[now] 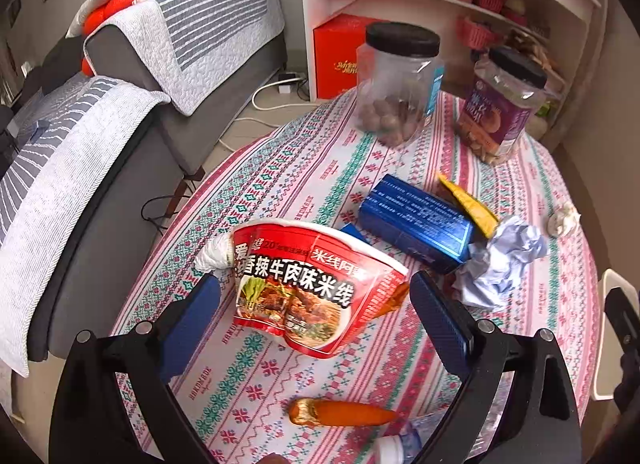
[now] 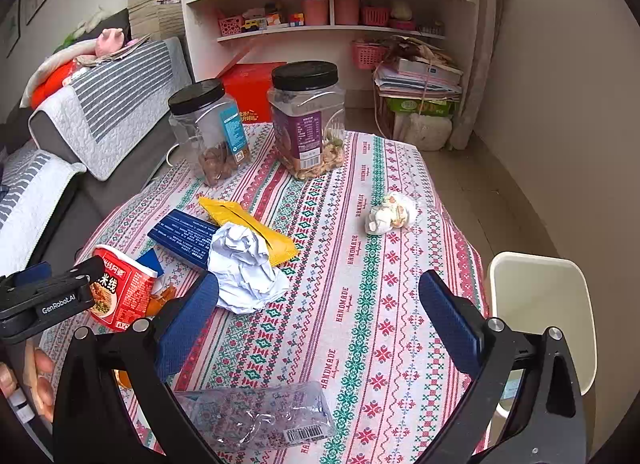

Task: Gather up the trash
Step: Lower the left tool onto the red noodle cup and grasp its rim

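A crushed red noodle cup [image 1: 304, 284] lies on its side on the patterned tablecloth [image 1: 280, 168]. My left gripper [image 1: 316, 282] is open, its blue fingers on either side of the cup without touching it. Behind the cup lie a blue box [image 1: 416, 220], a yellow wrapper [image 1: 468, 204], crumpled paper [image 1: 500, 260] and a small wad [image 1: 564, 220]. An orange wrapper [image 1: 344, 412] lies below the gripper. My right gripper [image 2: 320, 282] is open over bare cloth, with the crumpled paper [image 2: 244, 268] by its left finger and a flattened clear bottle [image 2: 260, 412] beneath it.
Two black-lidded jars [image 2: 208, 128] [image 2: 308, 120] stand at the table's far side. A white bin [image 2: 540, 316] sits beside the table's right edge. A grey sofa [image 1: 120, 168] runs along the left. White shelves [image 2: 328, 4] and a red box [image 2: 252, 88] are behind.
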Demonstrator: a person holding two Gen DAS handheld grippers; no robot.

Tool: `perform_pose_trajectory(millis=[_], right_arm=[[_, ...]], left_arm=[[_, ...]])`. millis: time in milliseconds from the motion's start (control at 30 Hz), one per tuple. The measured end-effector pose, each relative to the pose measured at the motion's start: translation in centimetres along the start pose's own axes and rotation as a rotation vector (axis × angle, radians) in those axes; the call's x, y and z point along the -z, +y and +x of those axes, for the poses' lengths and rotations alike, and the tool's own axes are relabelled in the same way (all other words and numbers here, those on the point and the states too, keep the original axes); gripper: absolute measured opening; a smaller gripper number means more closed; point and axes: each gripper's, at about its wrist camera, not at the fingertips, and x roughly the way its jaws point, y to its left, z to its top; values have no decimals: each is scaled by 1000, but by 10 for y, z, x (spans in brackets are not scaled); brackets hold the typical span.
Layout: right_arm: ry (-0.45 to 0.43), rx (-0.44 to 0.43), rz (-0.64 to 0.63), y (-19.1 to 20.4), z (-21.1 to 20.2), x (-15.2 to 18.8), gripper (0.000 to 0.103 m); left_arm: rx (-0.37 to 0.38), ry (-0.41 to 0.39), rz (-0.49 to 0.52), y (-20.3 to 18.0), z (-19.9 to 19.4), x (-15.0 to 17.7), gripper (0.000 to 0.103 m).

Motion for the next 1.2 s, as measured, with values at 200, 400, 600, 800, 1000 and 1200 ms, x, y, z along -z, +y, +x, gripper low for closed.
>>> perform_pose_trajectory(millis=[200, 400, 600, 800, 1000, 1200], right_arm=[[60, -11, -41, 9, 23, -1, 96], [102, -50, -47, 8, 44, -4, 96], [127, -64, -76, 15, 59, -5, 96], [159, -64, -101, 18, 73, -4, 96], [164, -70, -86, 12, 74, -8, 96], [138, -71, -69, 3, 61, -14, 96]], left_arm=[[-27, 144, 40, 11, 43, -5, 94], [106, 228, -5, 22, 62, -6, 96], [197, 272, -18, 22, 74, -7, 97], [241, 247, 19, 11, 71, -6, 84], [362, 227, 42, 11, 45, -16, 6], [352, 234, 11, 10, 41, -22, 87]])
